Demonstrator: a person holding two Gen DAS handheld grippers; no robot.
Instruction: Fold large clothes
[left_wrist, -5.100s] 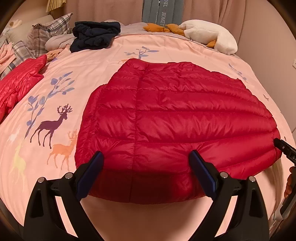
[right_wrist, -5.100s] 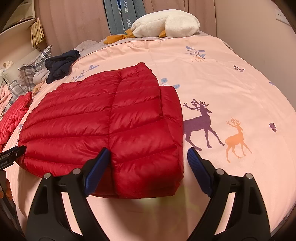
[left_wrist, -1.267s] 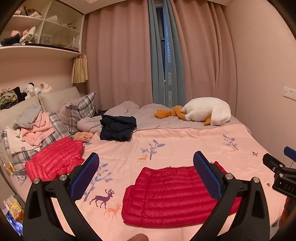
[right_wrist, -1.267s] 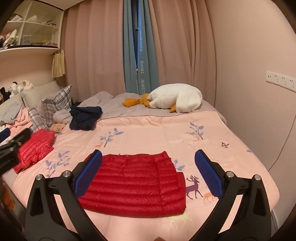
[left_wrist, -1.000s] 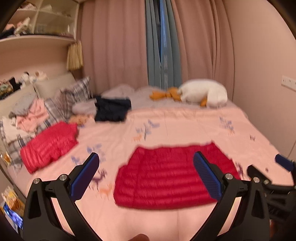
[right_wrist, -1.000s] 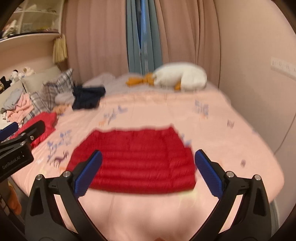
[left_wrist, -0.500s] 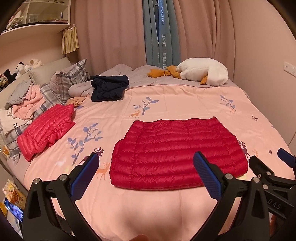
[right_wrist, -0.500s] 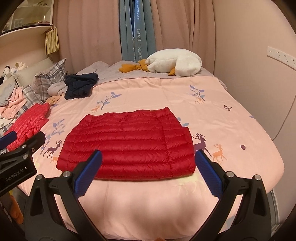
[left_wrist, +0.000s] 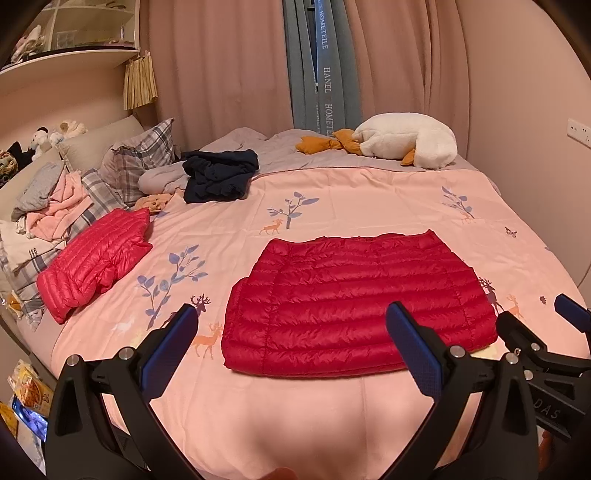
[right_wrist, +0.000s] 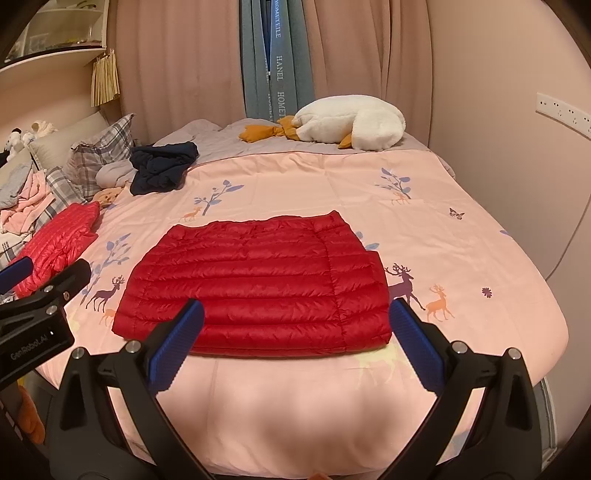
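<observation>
A dark red quilted down jacket (left_wrist: 354, 302) (right_wrist: 258, 288) lies folded into a flat rectangle near the front edge of the pink bed (left_wrist: 332, 206). My left gripper (left_wrist: 291, 332) hovers open in front of it, well short of the fabric and holding nothing. In the right wrist view my right gripper (right_wrist: 295, 325) is also open and empty, held back from the jacket's near edge. Each gripper shows at the other view's side edge.
A second, brighter red down jacket (left_wrist: 96, 258) lies folded at the bed's left side beside plaid pillows (left_wrist: 140, 162) and a heap of pink and grey clothes (left_wrist: 51, 199). A dark navy garment (left_wrist: 218, 177) and a white goose plush (left_wrist: 402, 140) lie at the back. Wall on the right.
Both grippers drew back from the folded jacket and rose, then tilted down toward it. Over the last half second the views barely shift. The jacket stays put.
</observation>
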